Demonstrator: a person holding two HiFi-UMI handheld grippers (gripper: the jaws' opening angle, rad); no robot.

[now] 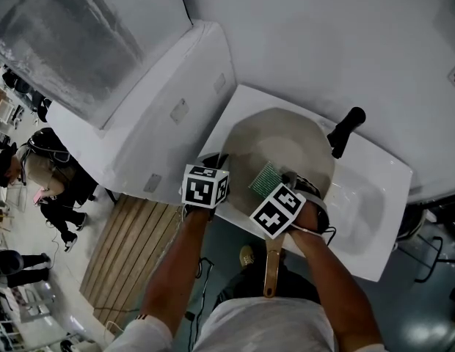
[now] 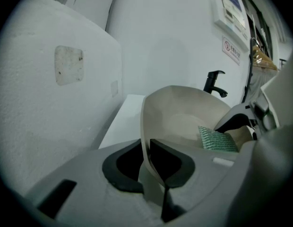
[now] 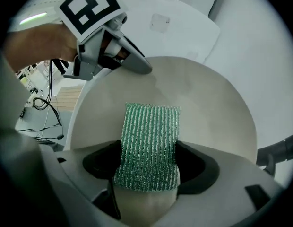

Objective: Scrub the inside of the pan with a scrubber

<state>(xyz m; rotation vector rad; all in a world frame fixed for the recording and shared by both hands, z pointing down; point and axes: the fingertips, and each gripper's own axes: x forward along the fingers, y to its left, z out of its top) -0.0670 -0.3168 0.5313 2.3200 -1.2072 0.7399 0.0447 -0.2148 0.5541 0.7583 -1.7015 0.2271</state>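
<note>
The left gripper (image 2: 147,162) pinches the left rim of the pan (image 1: 282,134) with its fingers. The right gripper (image 3: 147,171) fingers pinch the green scrubber (image 3: 149,141) inside it.

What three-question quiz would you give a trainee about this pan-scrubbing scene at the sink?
1. True or false: the left hand-held gripper is clamped on the rim of the pan.
2. Multiple choice: what is between the jaws of the right hand-held gripper? A. a green scrubber; B. a wooden spoon; C. nothing.
3. Short answer: what colour is the faucet at the sink?
Key: 1 true; 2 A; 3 black.
</note>
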